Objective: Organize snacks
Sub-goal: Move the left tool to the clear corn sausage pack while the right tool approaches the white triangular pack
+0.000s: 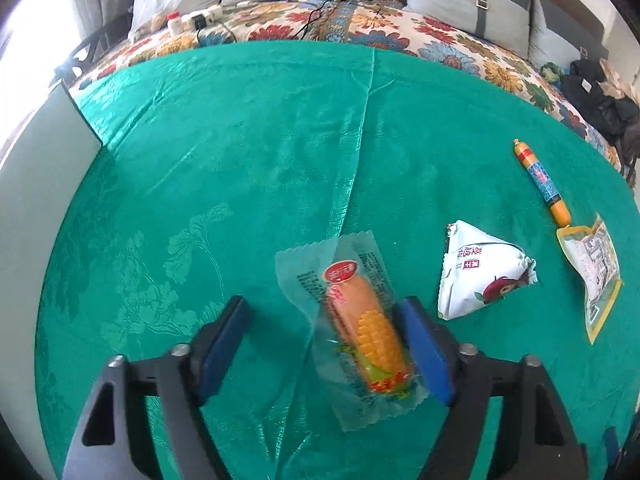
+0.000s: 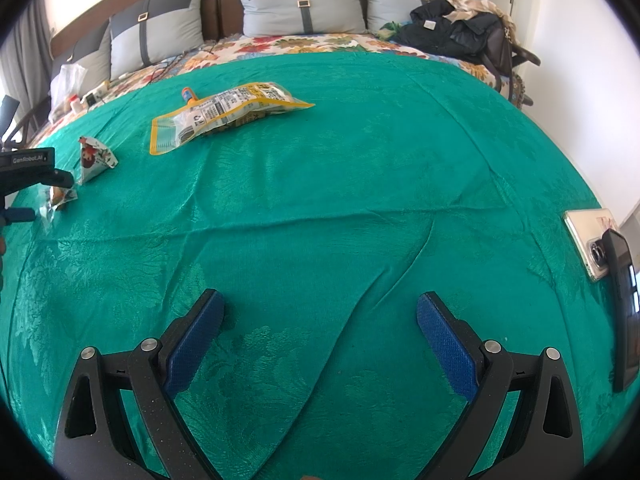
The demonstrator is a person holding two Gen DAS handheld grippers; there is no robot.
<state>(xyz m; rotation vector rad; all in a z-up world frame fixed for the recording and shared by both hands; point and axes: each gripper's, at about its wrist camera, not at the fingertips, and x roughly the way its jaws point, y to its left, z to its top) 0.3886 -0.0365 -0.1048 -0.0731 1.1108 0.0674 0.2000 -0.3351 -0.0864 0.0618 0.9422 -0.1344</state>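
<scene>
Your left gripper (image 1: pixel 324 320) sits low over the green cloth (image 1: pixel 240 160) with its jaws spread wide. The corn sausage packet (image 1: pixel 360 328) lies flat on the cloth between the two blue pads (image 1: pixel 424 356), much closer to the right pad, whose inner face is just beside or touching the wrapper; you cannot tell which. The left pad stands well apart from the packet.

To the right of the packet, near it, lies the white triangular snack bag (image 1: pixel 480 276) with a red fruit print. Farther right, the yellow-edged pouch (image 1: pixel 592 272) lies flat, and the orange sausage stick (image 1: pixel 540 180) lies beyond it, its near end touching or just beside the pouch's far corner.

Your right gripper (image 2: pixel 320 320) hovers over a bare, creased stretch of the same cloth (image 2: pixel 360 160), jaws wide apart and nothing between them. From this view the yellow-edged pouch (image 2: pixel 224 116) lies far and to the left, with the tip of the sausage stick (image 2: pixel 187 94) showing behind it. The triangular bag (image 2: pixel 94 158) sits at the far left, and the left gripper (image 2: pixel 40 184) is at the left edge over the corn packet (image 2: pixel 60 198).

At the right edge of the cloth lie a phone (image 2: pixel 588 240) and a dark device (image 2: pixel 622 312) beside it. Grey cushions (image 2: pixel 300 0) line the far end of the bed.
</scene>
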